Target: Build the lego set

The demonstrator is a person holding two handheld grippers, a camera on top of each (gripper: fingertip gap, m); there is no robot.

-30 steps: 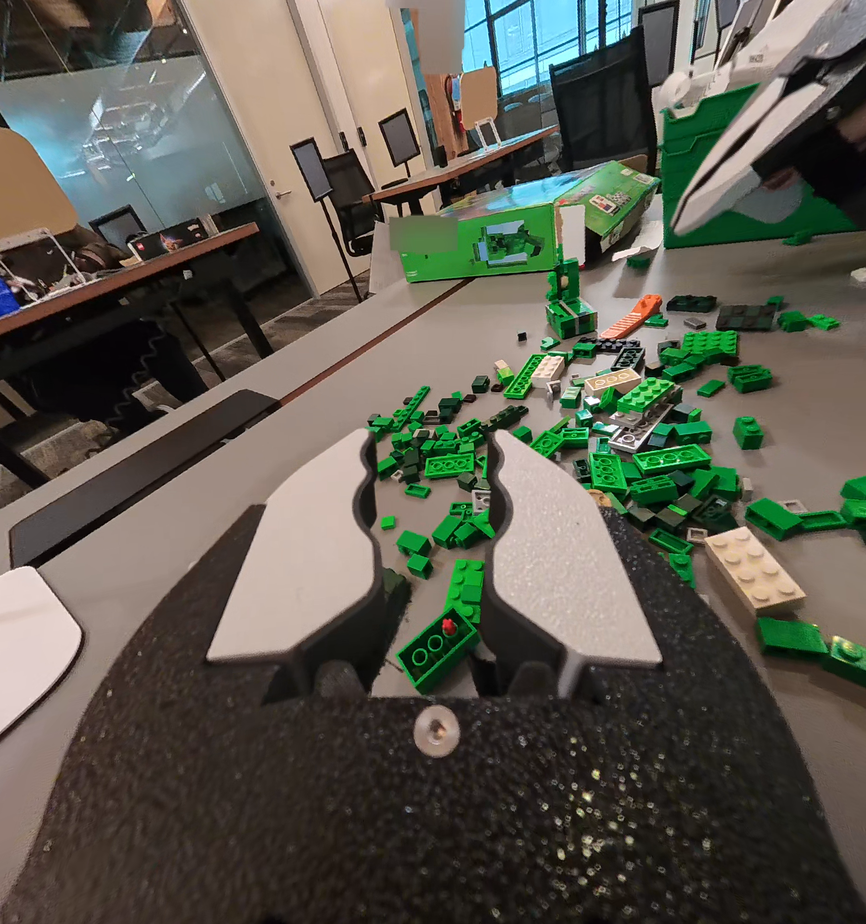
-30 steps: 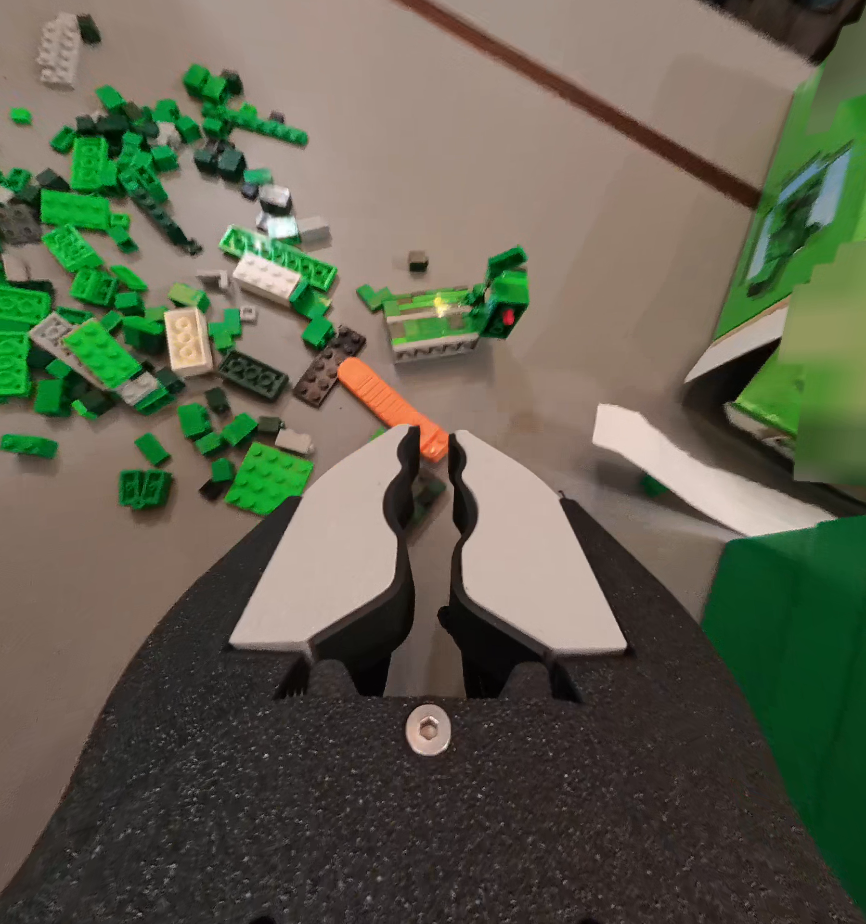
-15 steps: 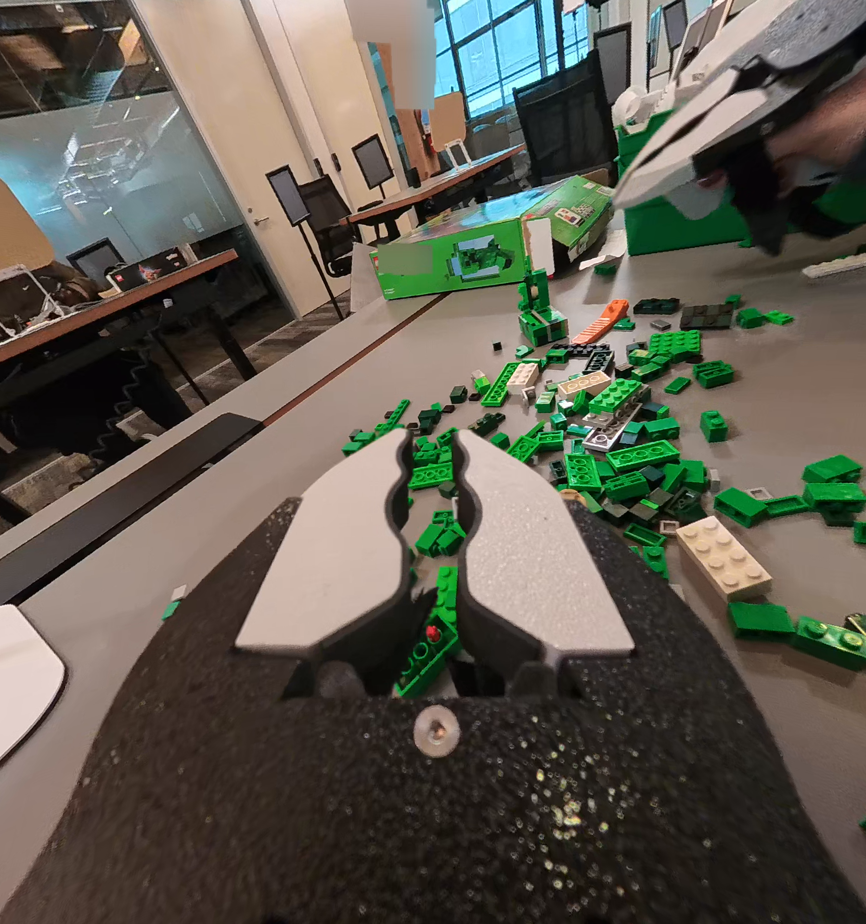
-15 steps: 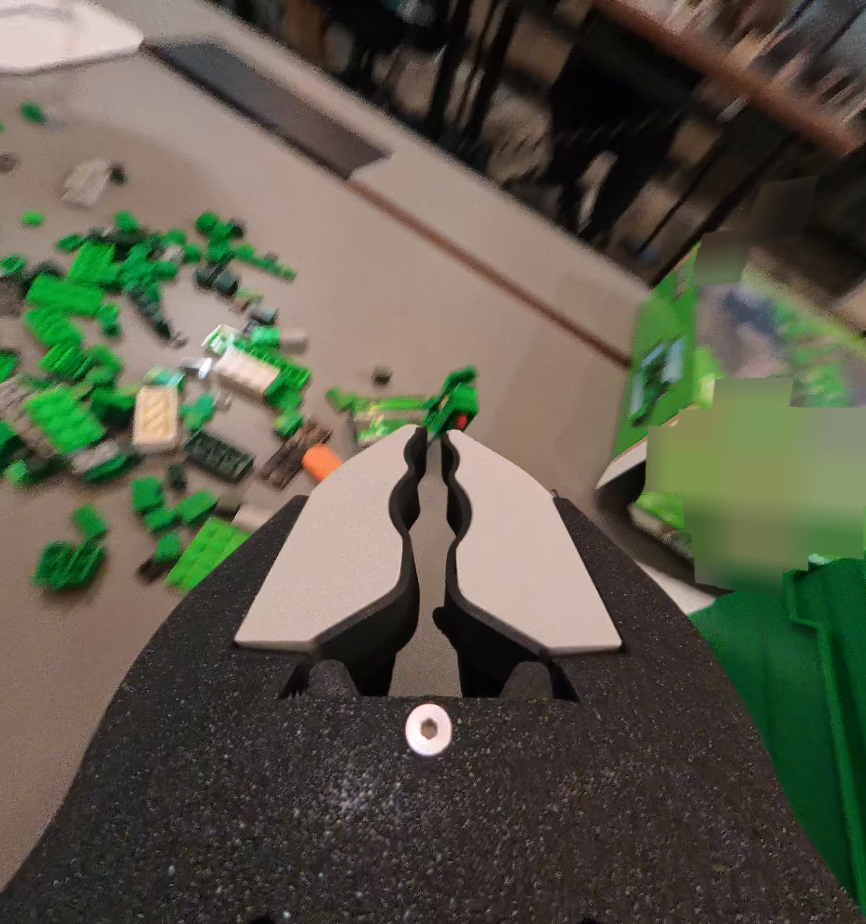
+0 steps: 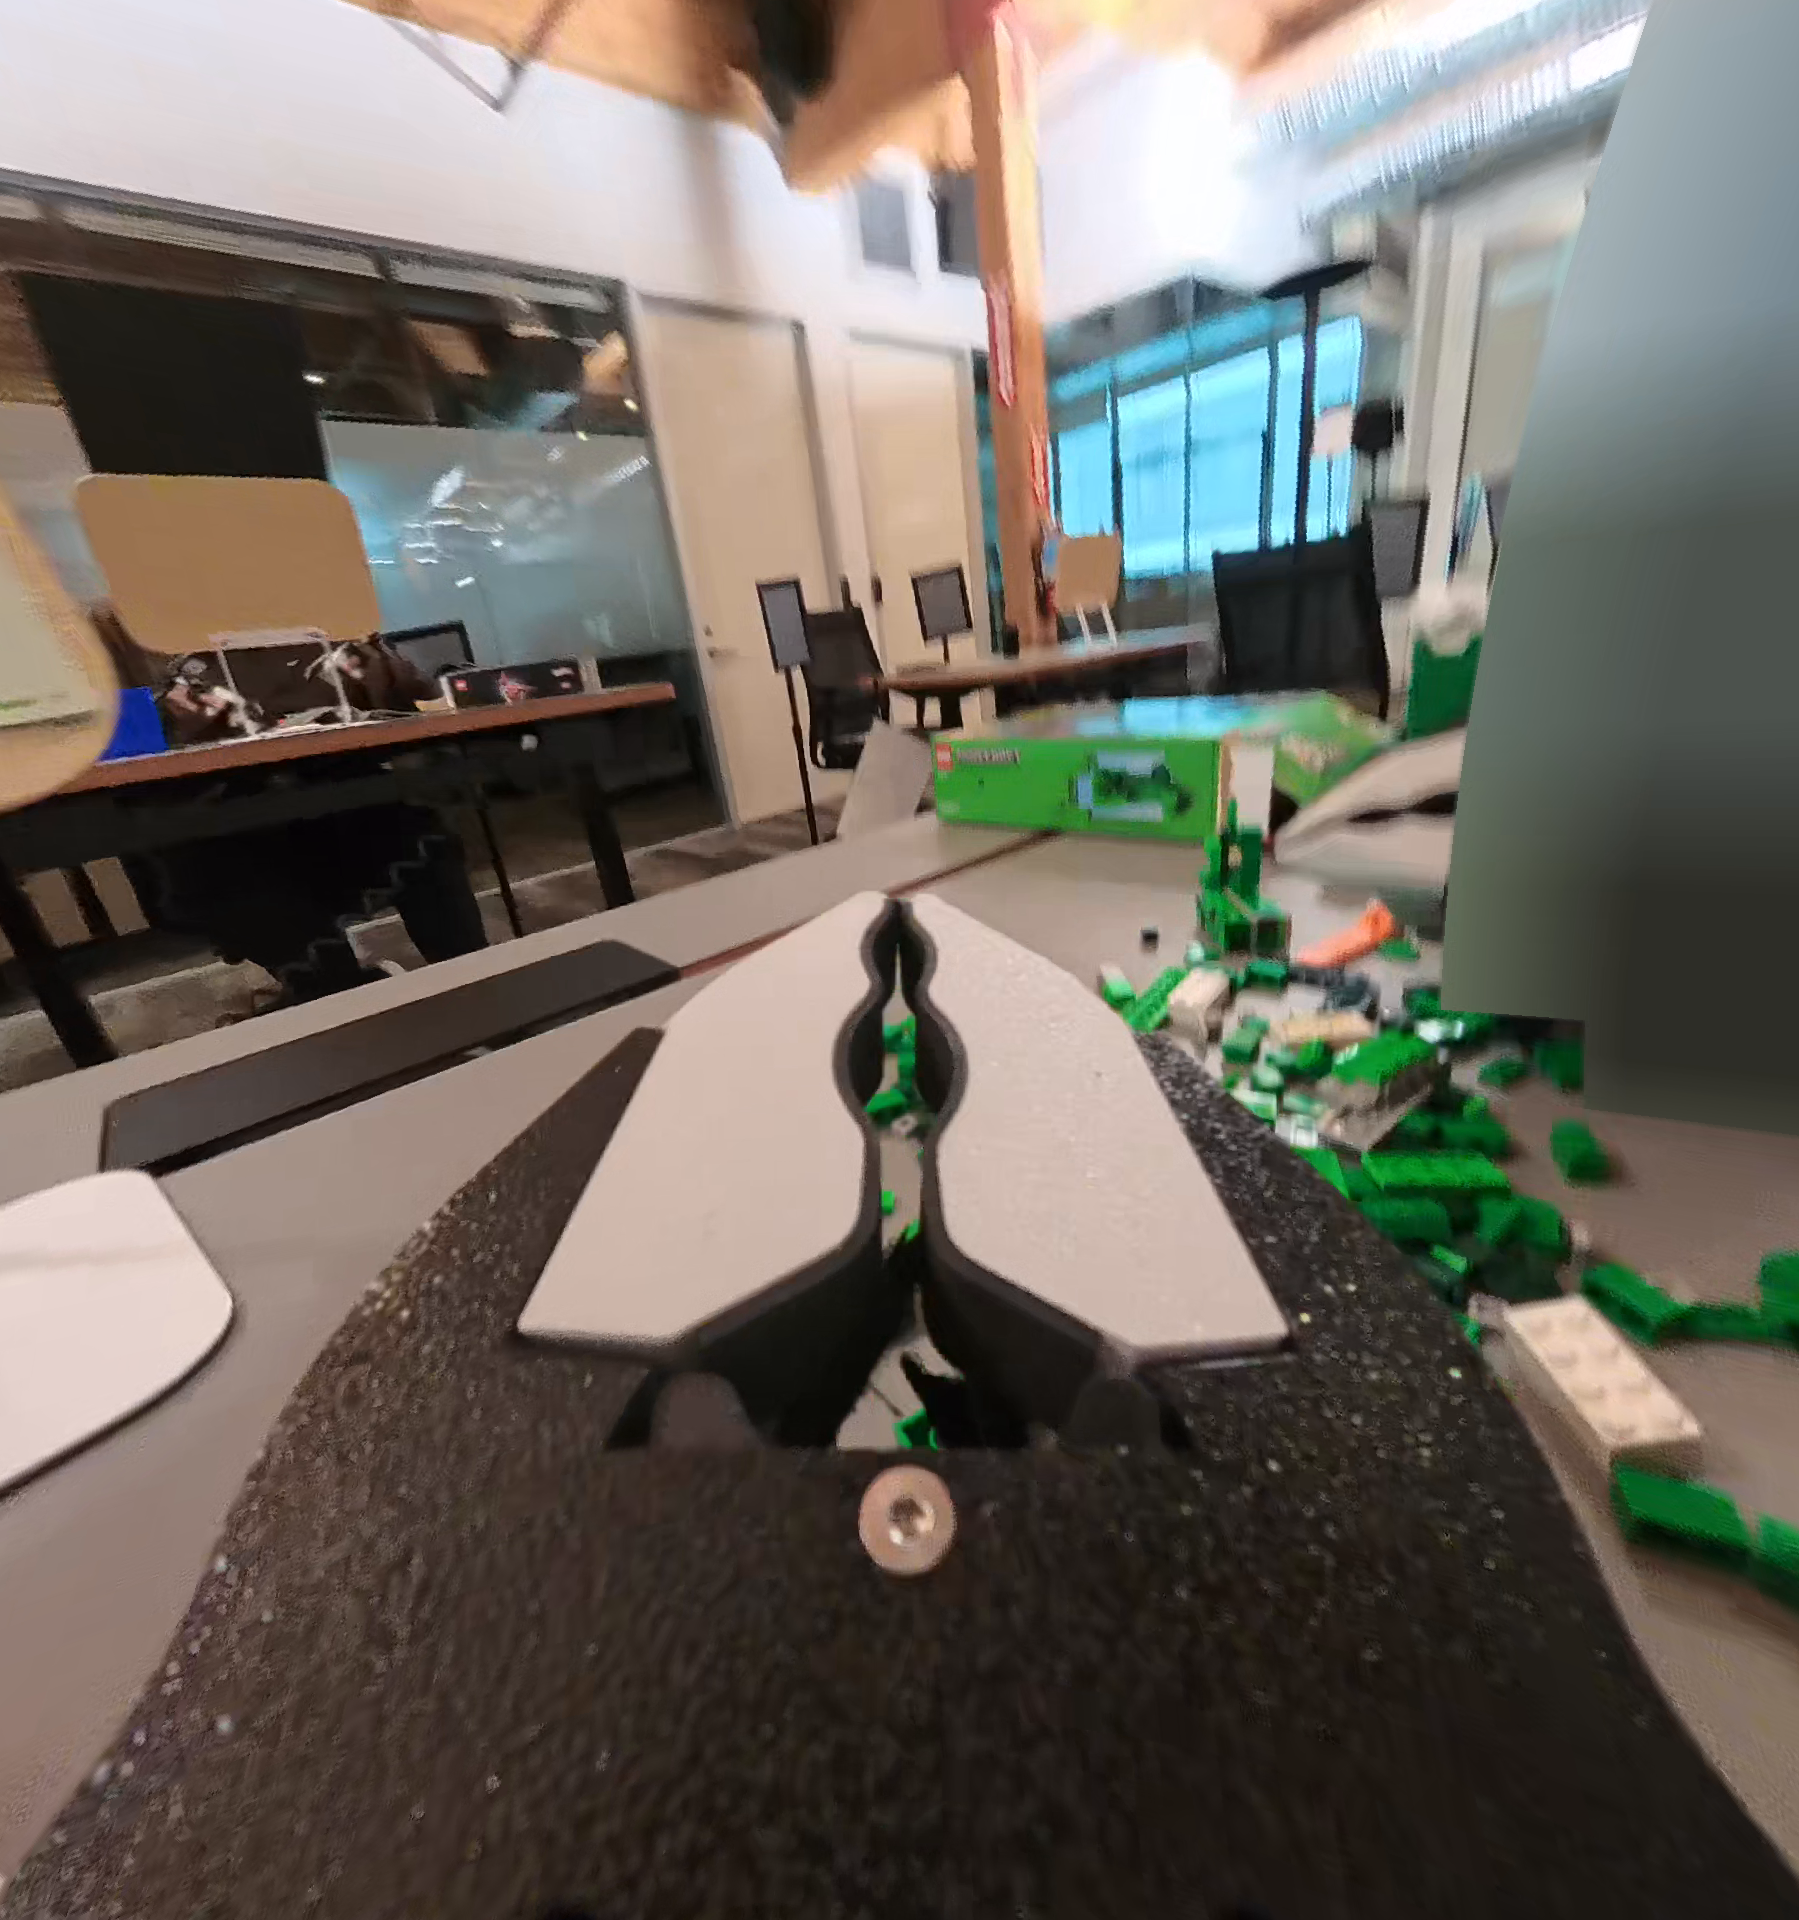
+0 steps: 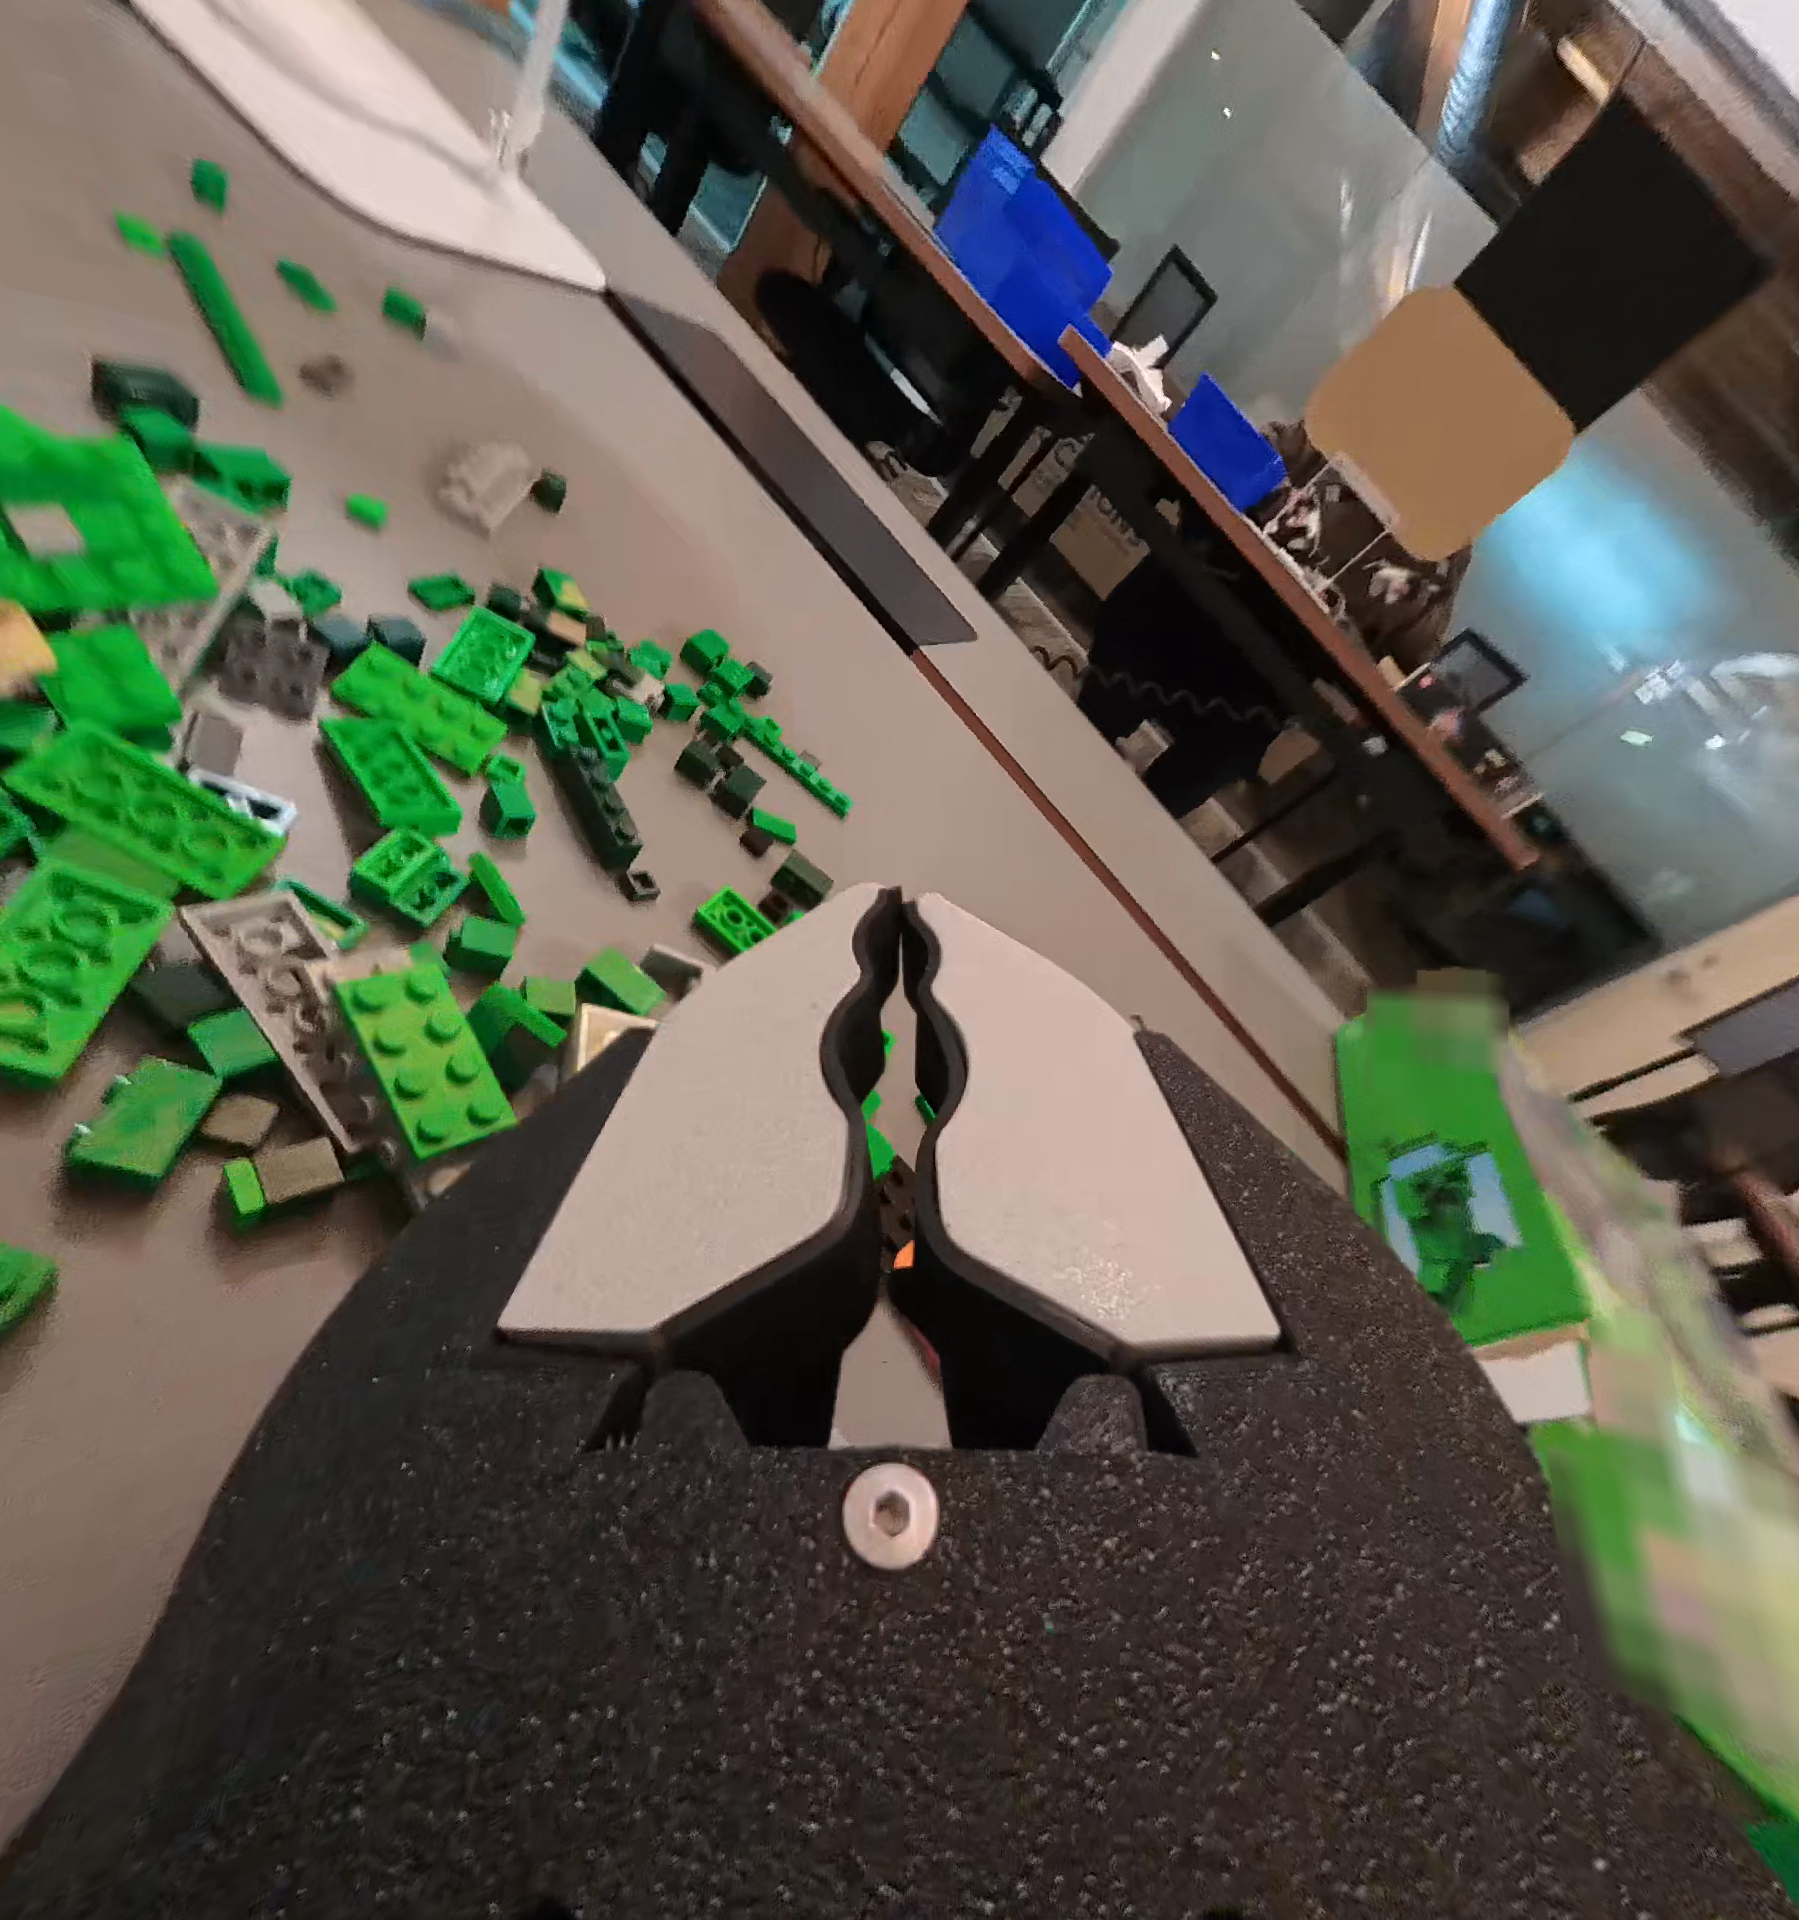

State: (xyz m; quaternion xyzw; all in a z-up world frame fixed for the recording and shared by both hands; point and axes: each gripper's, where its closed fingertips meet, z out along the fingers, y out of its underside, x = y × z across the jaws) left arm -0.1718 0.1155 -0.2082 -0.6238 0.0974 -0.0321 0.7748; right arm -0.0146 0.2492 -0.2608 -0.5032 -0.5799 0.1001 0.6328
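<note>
Both grippers hover over a grey table (image 5: 1030,894) strewn with loose bricks, mostly green. My left gripper (image 5: 897,916) is shut, its fingertips touching, and it points along the table with the brick pile (image 5: 1394,1143) to its right. A small green partial build (image 5: 1233,883) stands beyond the pile, near an orange brick separator (image 5: 1352,935). My right gripper (image 6: 900,909) is also shut, its tips touching, above the near edge of the pile (image 6: 251,831). A green 2x4 brick (image 6: 422,1060) and a grey plate (image 6: 271,966) lie just left of it. Nothing shows between either pair of tips.
The green set box (image 5: 1082,779) lies at the far end of the table and shows at the right in the right wrist view (image 6: 1435,1195). A white brick (image 5: 1601,1392) lies near right. A white pad (image 5: 43,1320) and a black strip (image 5: 355,1039) sit left. Other desks and chairs stand beyond. Some 20 centimeters of space lies between my two pairs of fingers. My right gripper is the nearer one to the grey plate (image 6: 271,966): about 10 centimeters, against 20 centimeters. It is also in sight in the left wrist view (image 5: 1367,1109).
My left gripper went from open to shut and tilted up, off the green brick that lay between its fingers. My right gripper closed fully and swung from the partial build towards the pile.
</note>
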